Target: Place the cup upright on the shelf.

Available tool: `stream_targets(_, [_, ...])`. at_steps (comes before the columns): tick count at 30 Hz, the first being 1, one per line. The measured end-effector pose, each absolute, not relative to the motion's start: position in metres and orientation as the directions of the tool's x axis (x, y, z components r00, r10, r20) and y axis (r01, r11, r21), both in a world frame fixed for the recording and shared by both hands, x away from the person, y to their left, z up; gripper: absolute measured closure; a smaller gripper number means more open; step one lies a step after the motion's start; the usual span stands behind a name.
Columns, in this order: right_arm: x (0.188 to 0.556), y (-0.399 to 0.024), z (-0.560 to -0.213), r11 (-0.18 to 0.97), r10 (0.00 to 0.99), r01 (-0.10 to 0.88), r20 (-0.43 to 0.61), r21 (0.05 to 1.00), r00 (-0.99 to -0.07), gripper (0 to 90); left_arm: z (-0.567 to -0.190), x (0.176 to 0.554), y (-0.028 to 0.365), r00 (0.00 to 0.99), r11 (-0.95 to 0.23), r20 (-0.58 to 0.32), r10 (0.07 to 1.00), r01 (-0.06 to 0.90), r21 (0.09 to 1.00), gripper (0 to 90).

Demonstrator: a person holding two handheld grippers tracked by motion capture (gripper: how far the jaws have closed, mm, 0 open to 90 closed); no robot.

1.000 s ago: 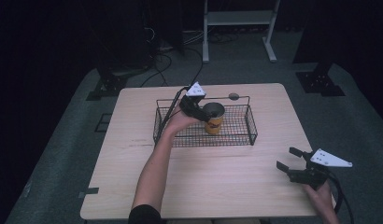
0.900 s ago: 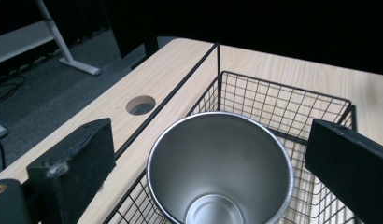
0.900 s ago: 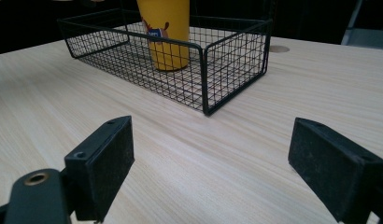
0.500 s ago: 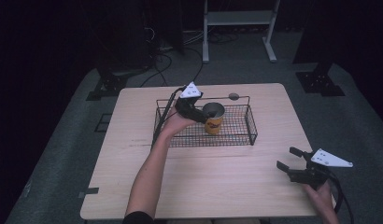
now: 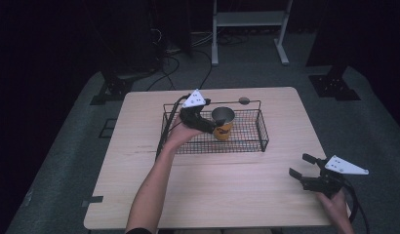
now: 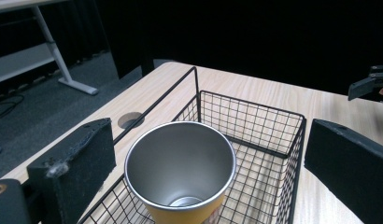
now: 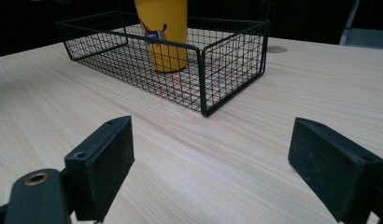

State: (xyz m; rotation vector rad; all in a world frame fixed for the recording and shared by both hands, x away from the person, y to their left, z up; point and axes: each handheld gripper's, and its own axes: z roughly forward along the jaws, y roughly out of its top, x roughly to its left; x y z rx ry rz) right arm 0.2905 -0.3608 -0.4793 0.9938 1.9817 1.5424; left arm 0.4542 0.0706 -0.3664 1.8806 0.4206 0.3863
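Standing upright in the basket (image 5: 259, 127), the cup (image 5: 223, 123) sits between the spread jaws of the left gripper (image 5: 211, 127).
Jaws are not touching it, so this looks like either release or approach; next move needs care with the wire rim. Right gripper (image 5: 303, 167) waits open, well apart.

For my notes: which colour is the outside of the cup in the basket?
Yellow, with a small printed picture; the cup shows this best in the right gripper view.

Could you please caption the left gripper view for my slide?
Open left gripper straddling an empty yellow cup standing upright in a wire basket.
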Motion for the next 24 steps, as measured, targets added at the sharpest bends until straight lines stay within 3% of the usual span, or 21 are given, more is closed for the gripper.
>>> stream_targets(24, [0.29, -0.36, -0.479, 0.126, 0.759, 0.271, 0.083, 0.954, -0.646, 13.3, -0.367, 0.413, 0.092, 0.88, -0.271, 0.064, 0.47, 0.074, 0.96, 1.3])
